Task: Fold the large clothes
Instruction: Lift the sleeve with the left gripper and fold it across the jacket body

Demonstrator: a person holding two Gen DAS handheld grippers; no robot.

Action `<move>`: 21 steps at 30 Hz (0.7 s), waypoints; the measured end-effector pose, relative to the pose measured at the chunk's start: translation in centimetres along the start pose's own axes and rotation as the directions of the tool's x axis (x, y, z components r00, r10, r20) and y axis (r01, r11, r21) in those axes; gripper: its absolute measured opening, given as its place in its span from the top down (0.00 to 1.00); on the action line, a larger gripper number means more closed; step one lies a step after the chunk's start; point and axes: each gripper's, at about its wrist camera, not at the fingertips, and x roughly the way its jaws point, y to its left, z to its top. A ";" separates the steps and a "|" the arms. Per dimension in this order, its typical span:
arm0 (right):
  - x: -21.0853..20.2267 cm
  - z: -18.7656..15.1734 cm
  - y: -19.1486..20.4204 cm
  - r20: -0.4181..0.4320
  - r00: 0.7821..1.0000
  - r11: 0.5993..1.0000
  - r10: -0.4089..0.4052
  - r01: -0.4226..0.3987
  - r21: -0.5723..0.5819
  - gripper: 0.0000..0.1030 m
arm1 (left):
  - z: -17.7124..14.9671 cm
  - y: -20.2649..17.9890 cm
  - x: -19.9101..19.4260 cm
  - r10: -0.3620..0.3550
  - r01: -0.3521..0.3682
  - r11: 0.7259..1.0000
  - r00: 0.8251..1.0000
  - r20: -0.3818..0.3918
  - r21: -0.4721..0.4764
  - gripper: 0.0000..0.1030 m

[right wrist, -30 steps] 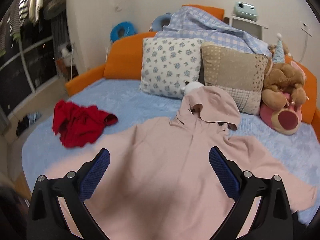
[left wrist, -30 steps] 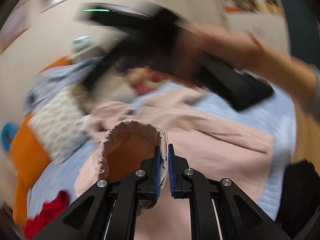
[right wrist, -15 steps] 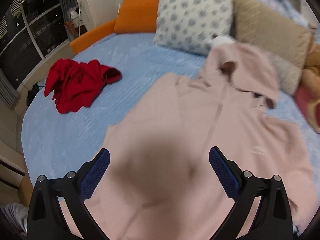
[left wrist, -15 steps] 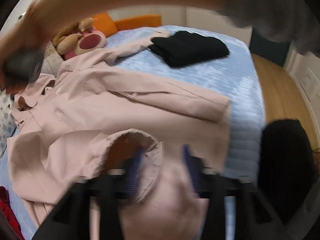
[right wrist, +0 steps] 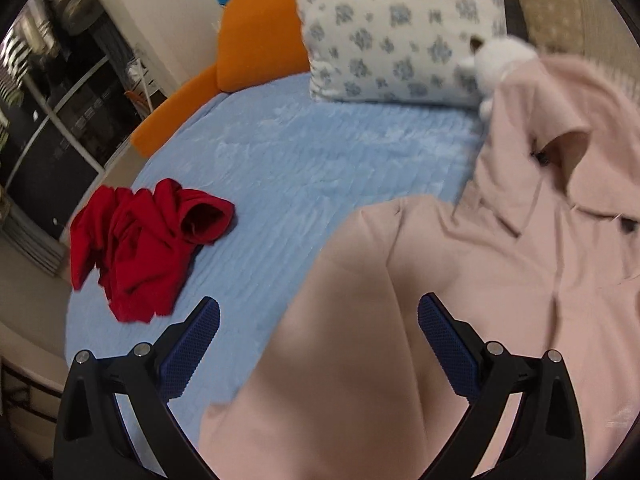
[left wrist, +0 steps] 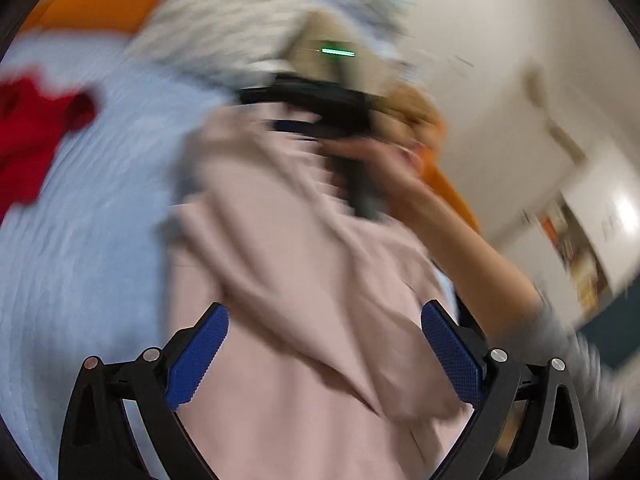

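A blue quilted bed (right wrist: 304,152) fills most of both views, with an orange headboard (right wrist: 260,40) along its far edge. On the bed lies a large pink hoodie (right wrist: 460,280), spread flat with its hood toward the floral pillow (right wrist: 392,28) that leans against the headboard. A crumpled red garment (right wrist: 144,240) sits on the bed, well apart from the hoodie. The left gripper (left wrist: 324,352) hangs over the hoodie, its jaws just opened wide, cloth below but nothing pinched. The right gripper (right wrist: 318,344) hovers over the hoodie's edge, jaws apart though just narrowing slightly, gripping nothing.
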 end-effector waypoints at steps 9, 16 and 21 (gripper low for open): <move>2.2 -0.7 -0.9 -0.039 0.999 1.000 -0.014 0.014 0.010 0.20 | 4.2 8.6 9.3 -0.241 0.201 0.915 0.968 -0.074 -0.350 0.05; 2.7 -1.1 -2.0 -0.029 0.999 0.999 0.029 -0.028 0.042 0.64 | 6.5 9.7 11.3 -0.214 0.195 0.867 0.977 0.010 -0.459 0.20; 0.4 -0.5 -1.5 0.053 0.997 0.999 0.049 -0.049 0.001 0.86 | 6.7 9.8 9.6 -0.136 0.165 0.881 0.986 0.097 -0.444 0.89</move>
